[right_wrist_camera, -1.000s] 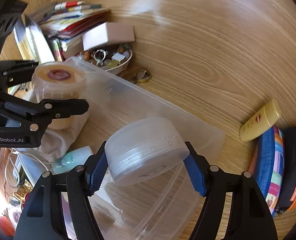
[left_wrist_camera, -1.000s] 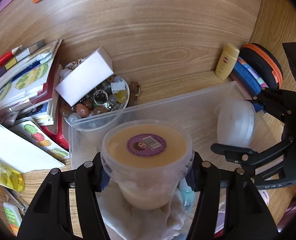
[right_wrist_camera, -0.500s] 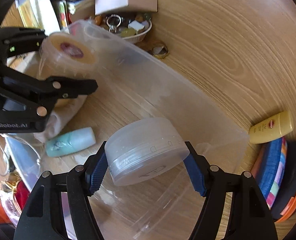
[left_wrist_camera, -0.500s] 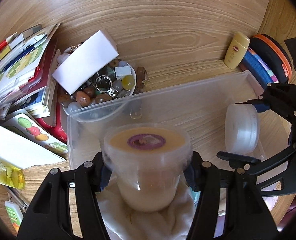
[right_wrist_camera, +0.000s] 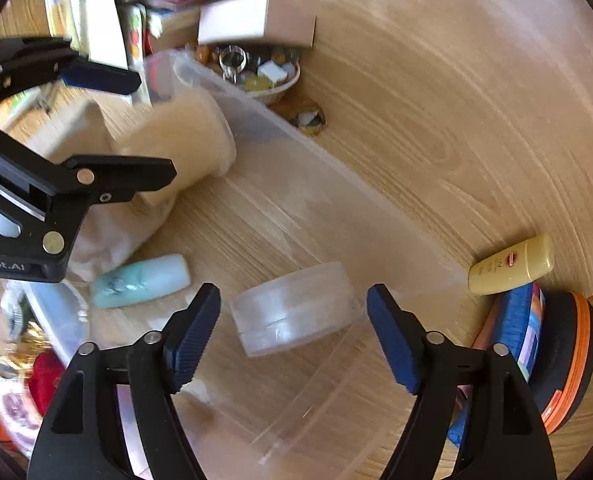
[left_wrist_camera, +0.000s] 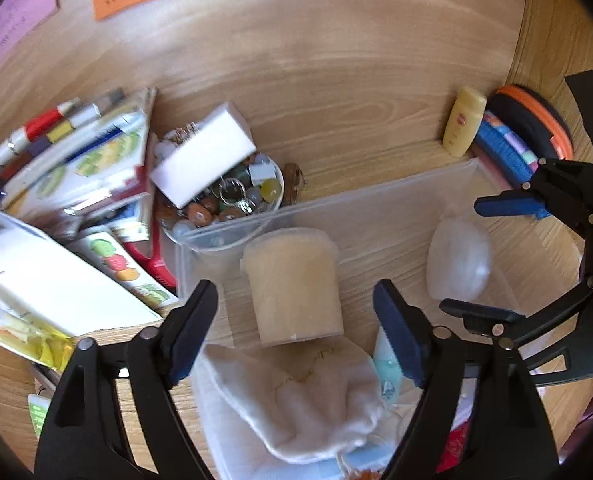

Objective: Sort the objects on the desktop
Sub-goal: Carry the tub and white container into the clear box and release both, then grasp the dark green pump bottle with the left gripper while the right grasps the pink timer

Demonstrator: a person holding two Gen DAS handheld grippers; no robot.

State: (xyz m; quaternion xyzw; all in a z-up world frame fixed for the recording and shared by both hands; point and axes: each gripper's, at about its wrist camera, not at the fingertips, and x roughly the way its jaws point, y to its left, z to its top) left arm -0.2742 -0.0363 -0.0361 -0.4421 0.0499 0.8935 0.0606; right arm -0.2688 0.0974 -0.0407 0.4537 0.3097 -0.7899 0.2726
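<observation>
On the black frame of the left gripper (right_wrist_camera: 108,128) we read "obot.AI"; the print on the small yellow plastic bottle (right_wrist_camera: 510,266) is too small to read. Its jaws are opening, and the cream-filled translucent tub (left_wrist_camera: 294,282) lies free between them inside the clear plastic bin (left_wrist_camera: 376,208). The right gripper (right_wrist_camera: 292,330) is opening too, and the round frosted jar (right_wrist_camera: 294,308) lies loose in the same bin. We see a light wooden desk (left_wrist_camera: 316,80).
</observation>
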